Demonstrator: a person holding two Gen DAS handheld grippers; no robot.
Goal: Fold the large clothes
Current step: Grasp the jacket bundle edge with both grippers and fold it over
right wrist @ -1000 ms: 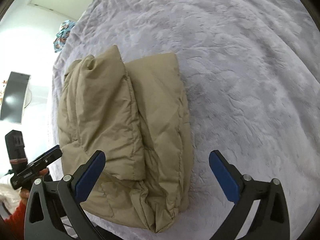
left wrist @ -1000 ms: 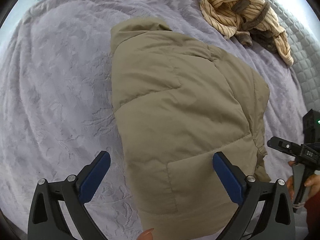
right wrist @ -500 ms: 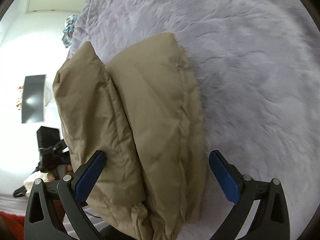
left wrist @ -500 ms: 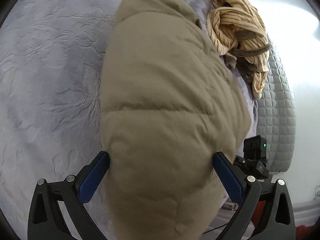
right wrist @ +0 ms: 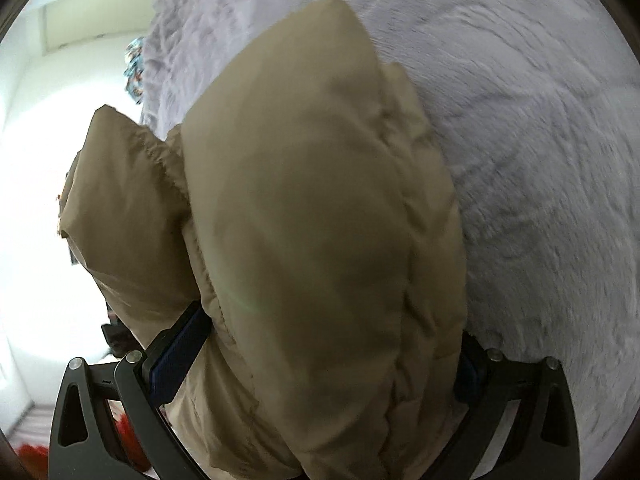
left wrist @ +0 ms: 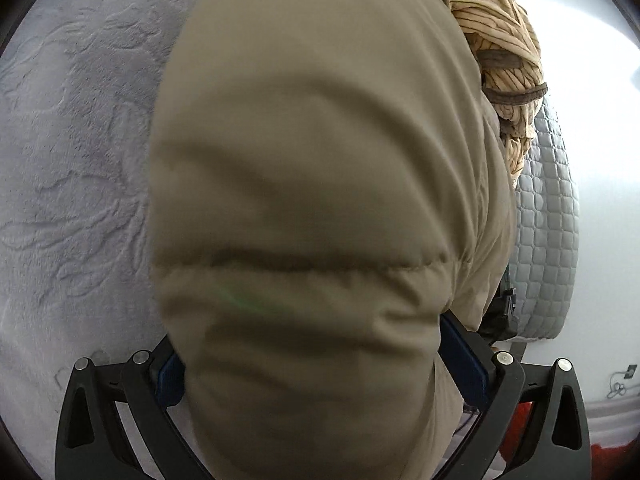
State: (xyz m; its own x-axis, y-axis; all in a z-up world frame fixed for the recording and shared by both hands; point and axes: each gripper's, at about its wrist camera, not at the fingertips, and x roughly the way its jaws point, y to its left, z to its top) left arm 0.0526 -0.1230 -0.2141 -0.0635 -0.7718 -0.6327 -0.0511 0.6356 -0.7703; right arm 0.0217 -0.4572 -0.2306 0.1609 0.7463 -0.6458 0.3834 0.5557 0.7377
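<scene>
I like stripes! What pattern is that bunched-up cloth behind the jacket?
Tan with thin dark stripes, clearest in the left wrist view.

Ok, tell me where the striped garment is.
In the left wrist view the striped garment lies at upper right on the bed, behind the khaki puffer jacket, beside the quilted grey mattress edge.

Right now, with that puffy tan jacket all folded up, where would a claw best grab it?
By its near end, coming in level from the bed's edge: the puffy tan jacket is a thick folded bundle, so a wide-open claw can straddle all layers, as the left claw and right claw do.
</scene>
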